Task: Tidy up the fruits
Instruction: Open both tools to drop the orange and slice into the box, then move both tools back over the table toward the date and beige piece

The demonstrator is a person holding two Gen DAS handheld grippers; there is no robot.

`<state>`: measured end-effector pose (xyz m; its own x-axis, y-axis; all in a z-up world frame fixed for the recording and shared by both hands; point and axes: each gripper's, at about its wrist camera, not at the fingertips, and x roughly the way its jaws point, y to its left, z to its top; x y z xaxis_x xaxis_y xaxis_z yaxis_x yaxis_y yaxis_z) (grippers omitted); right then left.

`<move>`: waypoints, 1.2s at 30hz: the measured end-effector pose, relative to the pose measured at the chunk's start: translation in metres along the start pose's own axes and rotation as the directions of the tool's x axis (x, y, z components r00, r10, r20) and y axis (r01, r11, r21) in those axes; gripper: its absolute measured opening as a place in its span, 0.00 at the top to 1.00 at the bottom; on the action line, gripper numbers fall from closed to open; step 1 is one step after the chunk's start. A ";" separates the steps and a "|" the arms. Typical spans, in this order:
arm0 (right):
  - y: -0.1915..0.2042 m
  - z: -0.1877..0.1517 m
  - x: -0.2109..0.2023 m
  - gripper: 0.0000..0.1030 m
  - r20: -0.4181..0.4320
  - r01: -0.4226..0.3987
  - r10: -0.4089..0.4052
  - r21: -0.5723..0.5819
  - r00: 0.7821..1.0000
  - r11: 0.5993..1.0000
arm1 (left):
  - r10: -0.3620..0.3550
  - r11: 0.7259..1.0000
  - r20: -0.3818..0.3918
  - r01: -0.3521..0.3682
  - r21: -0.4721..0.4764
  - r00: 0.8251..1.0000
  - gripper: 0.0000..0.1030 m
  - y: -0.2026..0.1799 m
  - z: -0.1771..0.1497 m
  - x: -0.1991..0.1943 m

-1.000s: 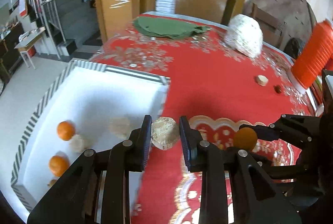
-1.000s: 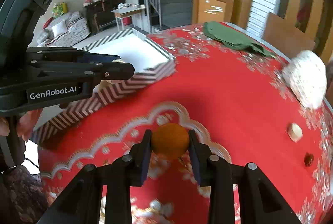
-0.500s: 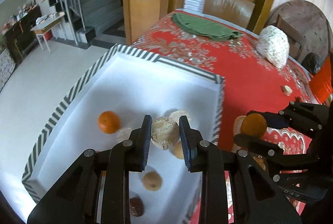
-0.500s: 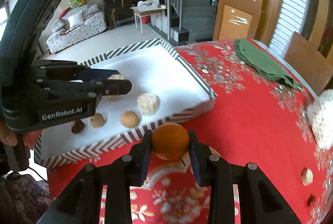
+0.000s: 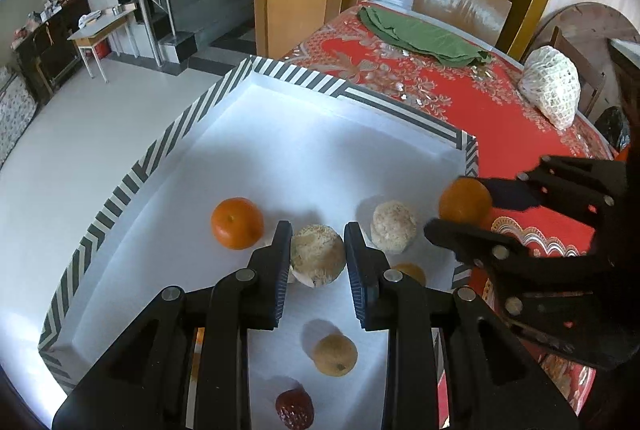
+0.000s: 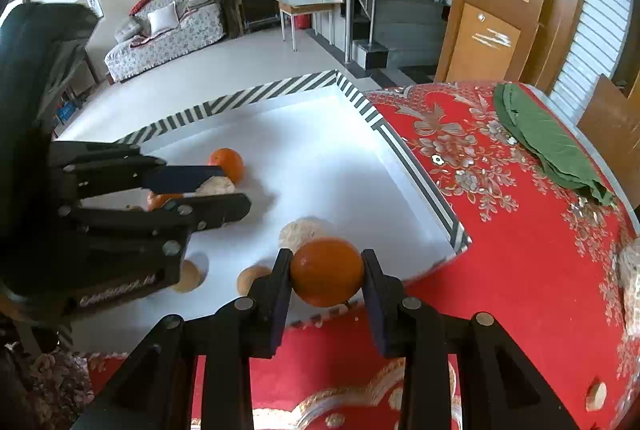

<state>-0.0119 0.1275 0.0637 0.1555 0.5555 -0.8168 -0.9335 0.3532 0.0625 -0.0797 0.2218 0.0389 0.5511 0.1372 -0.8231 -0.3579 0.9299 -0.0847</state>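
My left gripper (image 5: 317, 254) is shut on a pale rough round fruit (image 5: 317, 255) and holds it over the white striped-rim box (image 5: 168, 146). My right gripper (image 6: 326, 276) is shut on an orange (image 6: 327, 271) at the box's near right edge; it also shows in the left wrist view (image 5: 464, 200). In the box lie an orange (image 5: 237, 223), another pale fruit (image 5: 393, 227), a small tan fruit (image 5: 335, 355) and a dark red one (image 5: 295, 409).
The box (image 6: 420, 174) sits at the left edge of a table with a red patterned cloth (image 6: 520, 230). A green cloth (image 5: 420, 38), a white mesh bundle (image 5: 552, 90) and a chair (image 5: 460, 2) are at the far side. Small items lie on the cloth (image 6: 596, 395).
Both grippers have moved left from over the red cloth to the box, each still holding its fruit. The left one now hangs over the box interior, the right one at its edge.
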 end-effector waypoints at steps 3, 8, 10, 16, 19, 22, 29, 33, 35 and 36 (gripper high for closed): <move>-0.008 0.005 0.011 0.69 -0.012 0.012 -0.012 0.010 1.000 1.000 | 0.003 1.000 -0.005 -0.003 0.001 1.000 0.75 -0.001 0.000 0.003; -0.020 0.012 0.026 0.69 -0.014 -0.006 0.006 0.052 1.000 0.999 | 0.011 1.000 -0.009 -0.011 -0.003 1.000 0.75 -0.001 0.001 0.007; -0.025 0.013 0.029 0.69 -0.005 -0.029 0.030 0.078 1.000 0.997 | 0.012 1.000 -0.008 -0.012 -0.005 1.000 0.75 0.000 0.002 0.007; -0.033 0.010 0.030 0.63 0.017 -0.072 0.070 0.148 0.997 0.986 | 0.024 1.000 -0.008 -0.024 -0.008 1.000 0.60 0.000 0.001 0.008; -0.032 0.008 0.025 0.62 0.030 -0.080 0.077 0.154 0.997 0.985 | 0.029 1.000 -0.005 -0.029 -0.006 1.000 0.55 0.000 0.001 0.007; -0.031 0.005 0.015 0.60 0.055 -0.094 0.086 0.159 0.995 0.983 | 0.037 0.999 0.011 -0.037 0.000 0.999 0.44 -0.004 0.001 0.002; -0.041 -0.010 -0.016 0.58 0.087 -0.077 0.063 0.173 0.994 0.982 | 0.038 0.998 0.061 -0.042 0.050 0.997 0.37 -0.027 0.004 -0.018; -0.061 -0.034 -0.037 0.57 0.090 -0.056 0.038 0.204 0.995 0.977 | -0.009 0.997 0.067 0.004 0.071 0.998 0.37 -0.047 0.007 -0.026; -0.077 -0.054 -0.047 0.57 0.073 -0.021 0.004 0.232 0.997 0.972 | -0.052 0.995 0.061 0.047 0.084 0.997 0.37 -0.061 0.009 -0.029; -0.088 -0.067 -0.052 0.57 0.057 0.004 -0.019 0.252 0.998 0.968 | -0.069 0.994 0.059 0.064 0.093 0.996 0.37 -0.067 0.009 -0.030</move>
<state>0.0405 0.0175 0.0623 0.1914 0.5908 -0.7838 -0.8215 0.5334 0.2014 -0.0656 0.1584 0.0744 0.6184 0.0922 -0.7804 -0.2506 0.9644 -0.0846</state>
